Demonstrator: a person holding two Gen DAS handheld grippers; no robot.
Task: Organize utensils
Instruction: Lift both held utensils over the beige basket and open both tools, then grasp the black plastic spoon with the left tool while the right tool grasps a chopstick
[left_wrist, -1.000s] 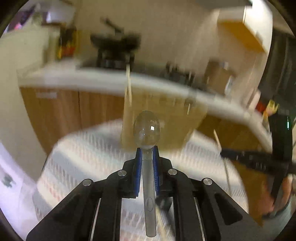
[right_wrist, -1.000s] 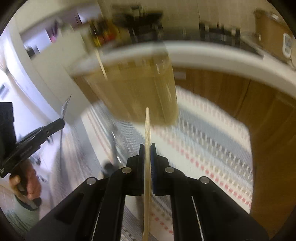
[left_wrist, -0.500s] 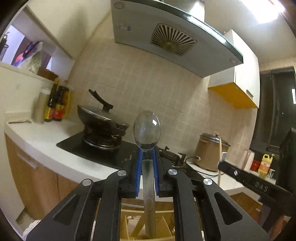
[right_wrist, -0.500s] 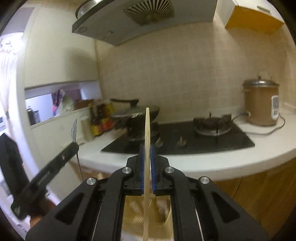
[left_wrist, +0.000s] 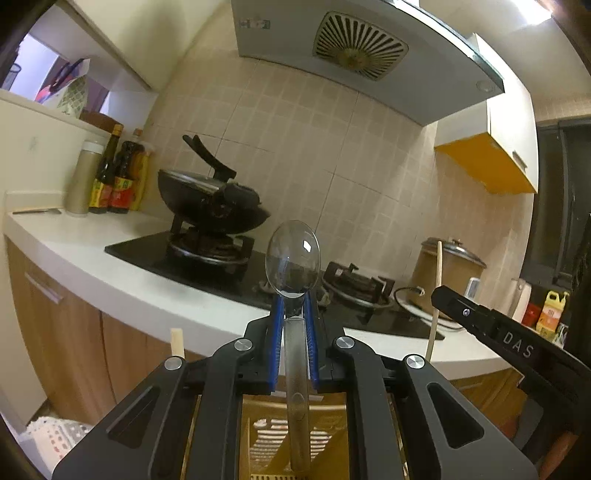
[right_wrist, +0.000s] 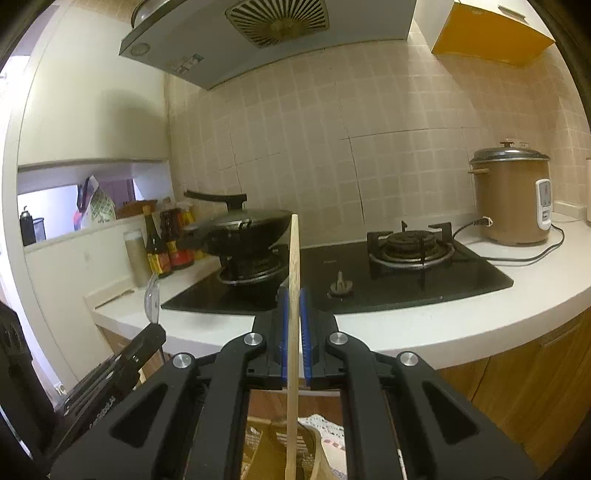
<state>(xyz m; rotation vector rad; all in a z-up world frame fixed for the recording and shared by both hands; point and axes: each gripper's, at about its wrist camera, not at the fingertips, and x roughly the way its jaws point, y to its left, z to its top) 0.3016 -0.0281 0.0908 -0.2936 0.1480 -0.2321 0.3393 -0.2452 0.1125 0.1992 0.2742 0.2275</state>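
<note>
My left gripper (left_wrist: 293, 306) is shut on a clear plastic spoon (left_wrist: 292, 258), held upright with its bowl up. Below it stands a yellow slotted utensil holder (left_wrist: 291, 439); the spoon's handle end hangs over its opening. A wooden chopstick tip (left_wrist: 177, 341) pokes up at the left. My right gripper (right_wrist: 292, 299) is shut on a wooden chopstick (right_wrist: 293, 314), upright, over the same holder (right_wrist: 266, 446). The right gripper (left_wrist: 498, 332) with its chopstick shows in the left wrist view; the left gripper (right_wrist: 122, 365) with the spoon shows in the right wrist view.
A white counter (right_wrist: 443, 317) carries a black gas hob (right_wrist: 369, 273), a black wok (left_wrist: 210, 203), sauce bottles (left_wrist: 118, 177) and a brown rice cooker (right_wrist: 511, 199). Wooden cabinet doors (left_wrist: 62, 332) lie under it. A patterned cloth (left_wrist: 51, 435) lies beneath the holder.
Both grippers have tilted up from looking down at the cloth-covered table to looking level at the counter and stove. Each still holds its utensil, now upright over the holder.
</note>
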